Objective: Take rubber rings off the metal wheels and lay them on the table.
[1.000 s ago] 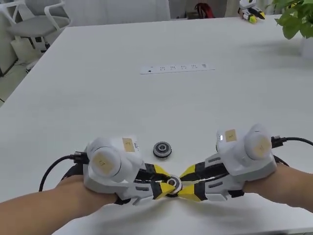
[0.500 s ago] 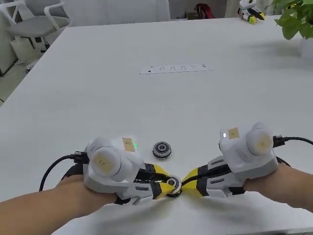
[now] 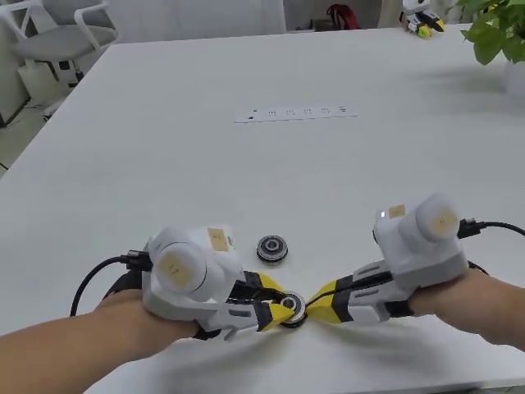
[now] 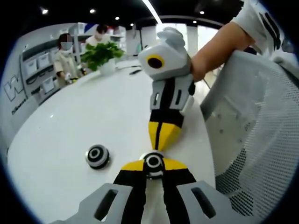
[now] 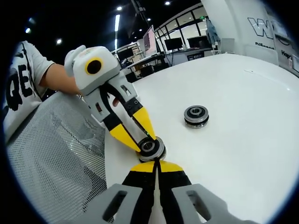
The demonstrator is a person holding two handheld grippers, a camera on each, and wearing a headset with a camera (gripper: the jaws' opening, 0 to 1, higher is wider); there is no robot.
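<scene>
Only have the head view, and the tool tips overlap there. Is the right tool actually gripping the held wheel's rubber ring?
Observer: In the right gripper view the right tool has its jaws shut together, tips at the rim of the held wheel. A pinch on the rubber ring isn't clear.
Operator: Left side secure?
Observer: Left gripper view: the left tool clamps that wheel from both sides.
Operator: Ring off?
Observer: No, the right gripper view shows a dark band round its rim.
</scene>
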